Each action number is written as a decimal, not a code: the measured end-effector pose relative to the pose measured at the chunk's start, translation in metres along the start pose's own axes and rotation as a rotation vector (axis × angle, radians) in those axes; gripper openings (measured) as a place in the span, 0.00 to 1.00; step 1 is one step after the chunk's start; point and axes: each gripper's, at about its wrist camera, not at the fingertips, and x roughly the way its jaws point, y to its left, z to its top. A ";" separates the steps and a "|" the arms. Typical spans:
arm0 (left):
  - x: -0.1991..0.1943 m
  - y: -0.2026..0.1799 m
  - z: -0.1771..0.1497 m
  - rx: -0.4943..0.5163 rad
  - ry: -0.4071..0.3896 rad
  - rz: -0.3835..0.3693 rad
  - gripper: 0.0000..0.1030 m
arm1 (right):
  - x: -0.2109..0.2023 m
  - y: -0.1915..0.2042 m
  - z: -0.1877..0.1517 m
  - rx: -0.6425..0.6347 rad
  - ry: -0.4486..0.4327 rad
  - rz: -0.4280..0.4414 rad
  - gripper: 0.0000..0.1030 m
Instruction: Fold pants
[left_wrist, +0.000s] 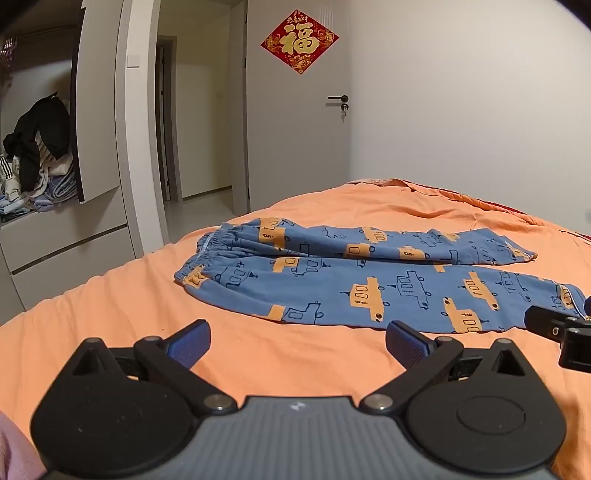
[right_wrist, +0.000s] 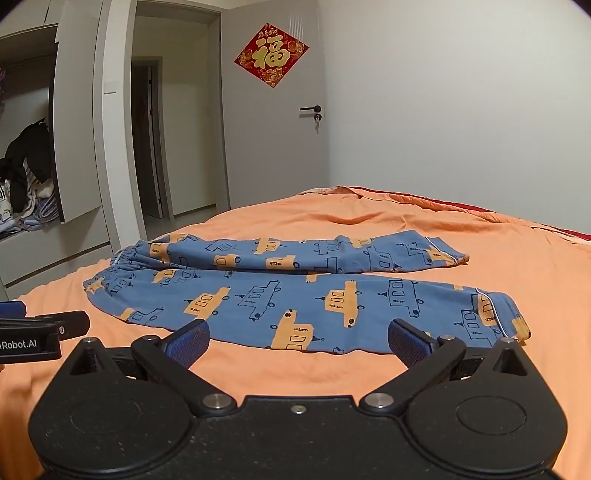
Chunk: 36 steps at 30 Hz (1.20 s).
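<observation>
Lying flat across the middle of each frame, the blue pants (left_wrist: 354, 280) stretch over an orange bedspread (left_wrist: 258, 369), waistband at left, cuffs at right, legs side by side, apparently smoothed for folding. The left gripper (left_wrist: 297, 341) and right gripper (right_wrist: 299, 341) hover short of the near leg, jaws spread wide, empty.

soft matt cloth pants (right_wrist: 295, 291); wrinkled matt cloth bedspread (right_wrist: 461, 236); glossy paper door decoration (right_wrist: 271, 54)
</observation>
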 end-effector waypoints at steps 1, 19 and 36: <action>0.000 0.001 0.000 0.000 0.000 0.000 1.00 | 0.000 0.000 0.000 0.000 0.000 0.000 0.99; 0.000 -0.001 0.001 0.003 0.001 0.001 1.00 | 0.000 -0.002 0.000 0.000 0.005 -0.001 0.99; 0.001 -0.001 -0.001 0.007 -0.001 0.001 1.00 | 0.002 -0.004 -0.002 0.001 0.011 -0.002 0.99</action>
